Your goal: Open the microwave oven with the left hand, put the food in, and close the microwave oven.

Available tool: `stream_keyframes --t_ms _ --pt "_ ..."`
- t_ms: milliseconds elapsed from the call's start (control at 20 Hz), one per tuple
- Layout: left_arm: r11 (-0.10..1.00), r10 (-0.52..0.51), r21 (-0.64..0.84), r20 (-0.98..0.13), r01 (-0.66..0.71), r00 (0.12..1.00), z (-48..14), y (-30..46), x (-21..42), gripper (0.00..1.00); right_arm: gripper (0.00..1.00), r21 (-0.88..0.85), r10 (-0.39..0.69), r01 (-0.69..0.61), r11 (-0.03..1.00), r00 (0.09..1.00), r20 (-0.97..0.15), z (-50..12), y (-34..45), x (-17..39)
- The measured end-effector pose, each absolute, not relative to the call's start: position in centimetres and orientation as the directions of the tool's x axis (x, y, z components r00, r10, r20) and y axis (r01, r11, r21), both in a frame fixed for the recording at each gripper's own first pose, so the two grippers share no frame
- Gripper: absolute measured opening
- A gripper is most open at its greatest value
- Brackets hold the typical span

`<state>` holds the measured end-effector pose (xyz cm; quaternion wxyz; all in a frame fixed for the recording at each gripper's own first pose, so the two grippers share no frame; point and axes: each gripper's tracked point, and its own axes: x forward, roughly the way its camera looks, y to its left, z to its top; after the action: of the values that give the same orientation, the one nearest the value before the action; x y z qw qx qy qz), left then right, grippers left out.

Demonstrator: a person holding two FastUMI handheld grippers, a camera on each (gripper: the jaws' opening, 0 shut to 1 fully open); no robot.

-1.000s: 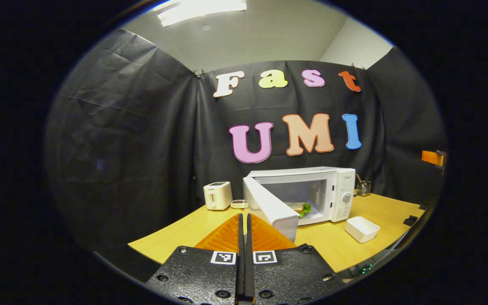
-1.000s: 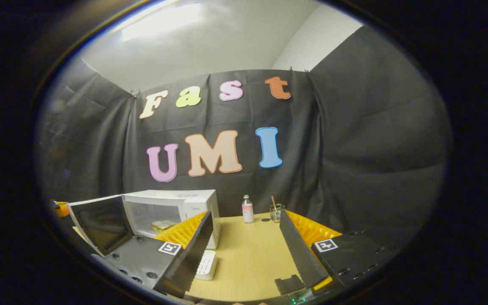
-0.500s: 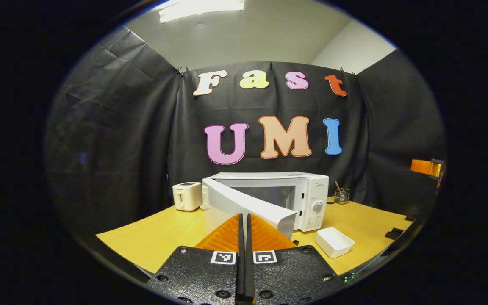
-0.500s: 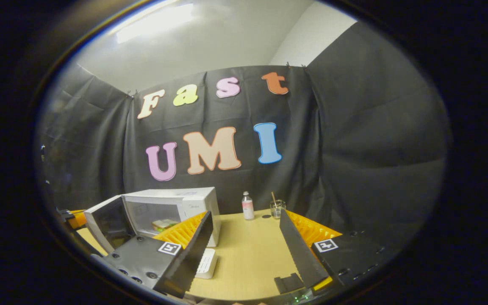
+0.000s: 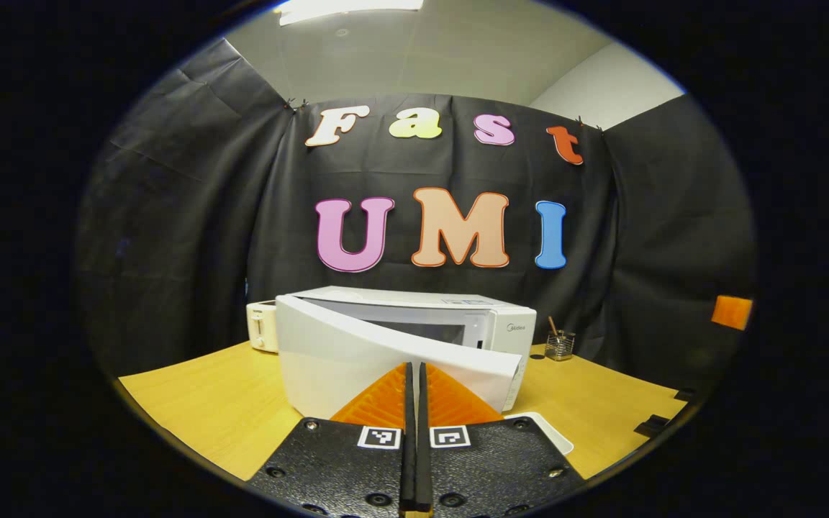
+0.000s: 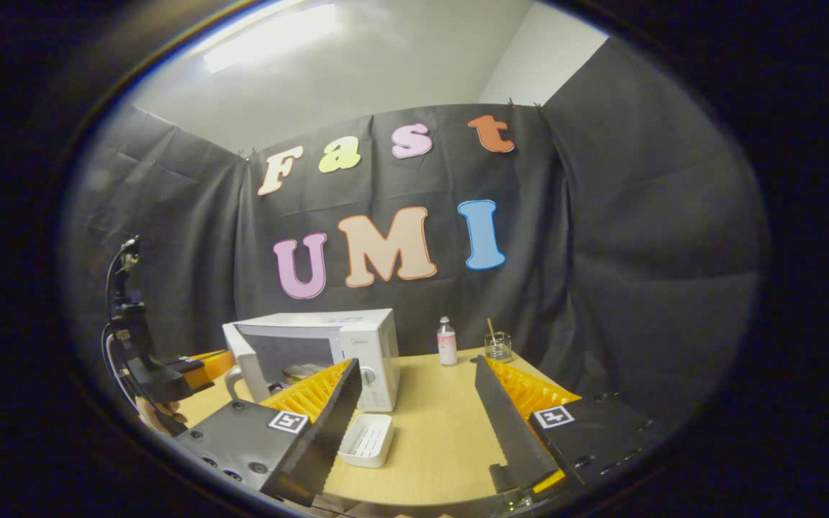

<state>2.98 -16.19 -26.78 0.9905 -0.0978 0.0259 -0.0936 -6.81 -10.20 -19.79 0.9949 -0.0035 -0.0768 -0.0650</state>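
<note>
Left tongs [image 5: 414, 378] pressed together, empty, tips at the outer face of the microwave door [image 5: 357, 360], which stands a little ajar; right tongs [image 6: 414, 403] spread wide, empty, above the surface [image 6: 429, 439] near the white tray [image 6: 366, 439]. Microwave [image 6: 342, 345] sits at the rear of the surface, food [image 6: 303, 372] visible inside through the gap. Judgement: push the door's free edge squarely with steady pressure until it latches, keeping tips clear of the closing gap.
</note>
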Motion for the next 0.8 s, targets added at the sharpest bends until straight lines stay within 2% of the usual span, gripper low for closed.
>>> stream_keyframes --t_ms 300,500,800 --pt "0.97 -0.199 -0.157 -0.081 0.185 0.977 -28.9 -18.8 8.7 0.01 0.91 -0.01 -0.113 0.114 0.993 0.987 0.113 -20.7 -10.5 -6.3" --pt "0.96 -0.245 -0.166 -0.099 0.227 0.964 -29.6 -20.7 11.4 0.01 0.91 -0.007 -0.131 0.133 0.991 0.984 0.12 -20.2 -11.7 -6.8" --pt "0.974 -0.203 -0.126 -0.131 0.187 0.97 -30.5 -21.2 14.4 0.01 0.91 0.049 -0.121 0.115 0.992 0.983 0.14 -19.3 -12.9 -8.1"
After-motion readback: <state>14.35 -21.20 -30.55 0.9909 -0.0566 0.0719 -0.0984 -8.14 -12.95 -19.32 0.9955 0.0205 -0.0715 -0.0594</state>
